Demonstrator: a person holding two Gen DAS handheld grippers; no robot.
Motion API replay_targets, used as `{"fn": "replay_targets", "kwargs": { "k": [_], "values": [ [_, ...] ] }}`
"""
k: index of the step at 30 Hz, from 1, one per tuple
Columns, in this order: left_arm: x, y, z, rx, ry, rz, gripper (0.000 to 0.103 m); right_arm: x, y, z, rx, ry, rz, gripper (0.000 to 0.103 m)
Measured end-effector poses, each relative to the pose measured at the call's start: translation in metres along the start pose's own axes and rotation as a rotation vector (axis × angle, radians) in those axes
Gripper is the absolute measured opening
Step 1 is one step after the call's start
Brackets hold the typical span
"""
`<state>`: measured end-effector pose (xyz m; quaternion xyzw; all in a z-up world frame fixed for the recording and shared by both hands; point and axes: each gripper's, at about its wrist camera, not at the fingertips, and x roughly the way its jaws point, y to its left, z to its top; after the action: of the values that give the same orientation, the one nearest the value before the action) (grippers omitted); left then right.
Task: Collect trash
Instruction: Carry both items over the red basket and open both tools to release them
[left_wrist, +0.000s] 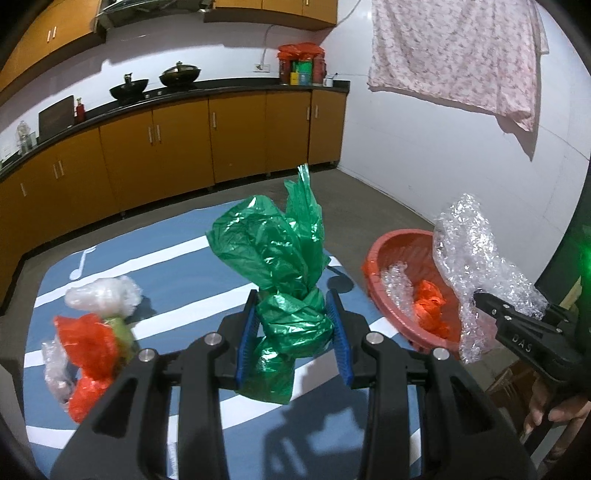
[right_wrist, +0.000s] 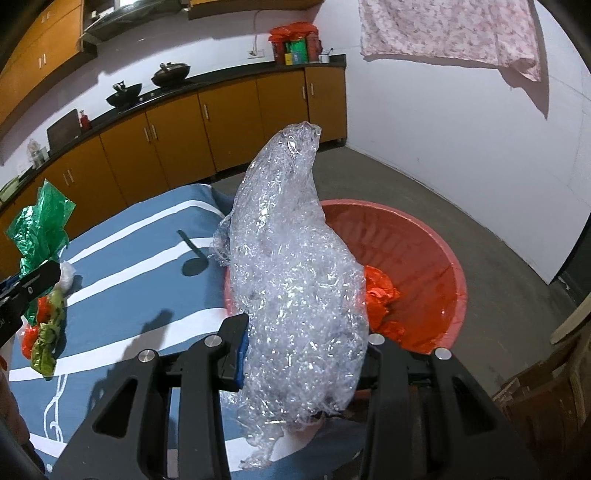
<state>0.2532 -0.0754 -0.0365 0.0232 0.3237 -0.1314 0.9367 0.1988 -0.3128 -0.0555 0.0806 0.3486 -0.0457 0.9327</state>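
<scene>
Left claw (left_wrist: 293, 334) clamped on a knotted green plastic bag (left_wrist: 280, 266), blue pads pressing both sides of the knot, loose ends of the bag standing up above the fingers. Right claw (right_wrist: 303, 354) closed on a crumpled wad of clear bubble wrap (right_wrist: 291, 280); the wrap bulges out above and below the fingers and hides the right-hand pad. In the left wrist view the right claw (left_wrist: 480, 299) shows from the side with the same wrap (left_wrist: 465, 251) hanging off its tip, over the near rim of a red basin (left_wrist: 384, 258). Basin sits just off the right edge of the table, which has a blue cloth with white stripes and music notes (left_wrist: 177, 266). Inside the basin: an orange plastic bag (left_wrist: 430, 306) and another piece of clear wrap (left_wrist: 397, 284). Still on the table near its left edge: a white crumpled plastic piece (left_wrist: 103, 295), and closer to the front-left corner a pile of orange-red plastic (left_wrist: 88, 350) mixed with some yellow-green plastic (right_wrist: 46, 343). A person's hand (left_wrist: 554, 413) grips the right claw's handle at lower right.
</scene>
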Motion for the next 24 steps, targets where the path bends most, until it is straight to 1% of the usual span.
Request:
{"fn": "replay_targets", "kwargs": {
  "k": [12, 19, 24],
  "values": [
    [0.029, -0.037, 0.002, 0.048, 0.031, -0.065, 0.036, 0.011, -0.027, 0.0, 0.047, 0.015, -0.047, 0.037],
    [0.053, -0.06, 0.006, 0.064, 0.053, -0.124, 0.036, 0.022, -0.045, 0.004, 0.087, 0.029, -0.085, 0.037],
    [0.074, -0.082, 0.008, 0.082, 0.068, -0.18, 0.036, 0.031, -0.06, 0.008, 0.109, 0.034, -0.106, 0.037]
  ]
}}
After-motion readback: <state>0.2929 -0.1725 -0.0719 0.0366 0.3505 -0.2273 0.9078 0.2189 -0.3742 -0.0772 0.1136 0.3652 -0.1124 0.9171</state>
